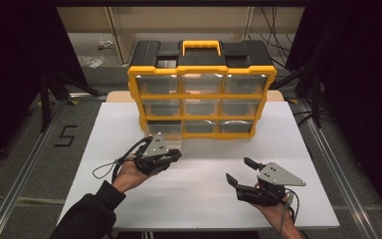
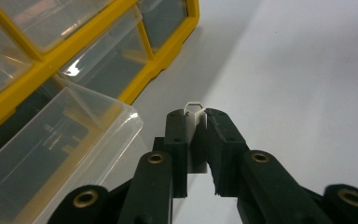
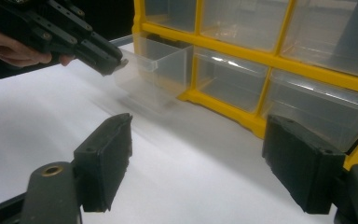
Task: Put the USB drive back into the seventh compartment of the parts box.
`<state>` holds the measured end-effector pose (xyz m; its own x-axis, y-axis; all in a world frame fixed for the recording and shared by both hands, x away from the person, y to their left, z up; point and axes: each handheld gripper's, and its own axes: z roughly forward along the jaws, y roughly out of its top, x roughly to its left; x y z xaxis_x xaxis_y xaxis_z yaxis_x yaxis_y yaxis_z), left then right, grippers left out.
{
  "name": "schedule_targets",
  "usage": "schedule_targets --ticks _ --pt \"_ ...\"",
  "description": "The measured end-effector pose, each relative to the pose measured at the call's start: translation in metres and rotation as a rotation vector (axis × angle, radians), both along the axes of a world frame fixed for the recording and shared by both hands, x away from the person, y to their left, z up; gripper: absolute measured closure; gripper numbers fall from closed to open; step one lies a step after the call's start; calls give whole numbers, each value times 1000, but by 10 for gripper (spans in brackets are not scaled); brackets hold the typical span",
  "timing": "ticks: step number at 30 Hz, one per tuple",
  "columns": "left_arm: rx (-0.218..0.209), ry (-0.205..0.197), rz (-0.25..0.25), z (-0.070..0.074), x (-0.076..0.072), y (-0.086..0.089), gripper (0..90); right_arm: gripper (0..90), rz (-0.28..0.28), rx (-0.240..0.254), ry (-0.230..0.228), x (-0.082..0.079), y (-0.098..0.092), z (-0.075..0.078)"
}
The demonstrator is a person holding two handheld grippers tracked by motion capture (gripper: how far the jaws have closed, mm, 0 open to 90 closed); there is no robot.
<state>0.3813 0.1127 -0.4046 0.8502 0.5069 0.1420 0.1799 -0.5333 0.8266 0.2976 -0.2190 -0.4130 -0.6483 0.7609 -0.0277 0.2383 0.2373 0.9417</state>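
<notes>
Nearest the person, the right gripper point(image 1: 239, 173) rests low over the white counter point(image 1: 204, 199) at the right, held in a hand from the bottom edge, its two black jaws standing wide apart with nothing between them; the right gripper view looks through that gap at bare counter. To the left and a little farther in, the left gripper point(image 1: 178, 155) is held in the other hand point(image 1: 128, 175), a dark sleeve behind it. Its jaws are closed on a small white plastic piece with a pointed loop-shaped tip point(image 2: 195, 125), which sticks out just past the jaw tips in the left gripper view. Just beside those jaws is a clear plastic drawer point(image 2: 51, 144), pulled out of the bottom left slot of the cabinet and hanging forward over the counter; the white piece sits outside it, near its front wall. Behind the drawer stands the yellow-framed black storage cabinet with nine clear drawers and a yellow handle point(image 1: 201, 92), at the counter's far side.
</notes>
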Motion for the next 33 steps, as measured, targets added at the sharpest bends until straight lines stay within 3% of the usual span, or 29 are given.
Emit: schedule_targets --ticks 12,33 --pt "-11 -16 34 5 3 6 785 251 -3 -1 0 0 -1 0" --pt "-91 -41 163 9 24 21 785 251 -6 -4 5 1 0 -1"
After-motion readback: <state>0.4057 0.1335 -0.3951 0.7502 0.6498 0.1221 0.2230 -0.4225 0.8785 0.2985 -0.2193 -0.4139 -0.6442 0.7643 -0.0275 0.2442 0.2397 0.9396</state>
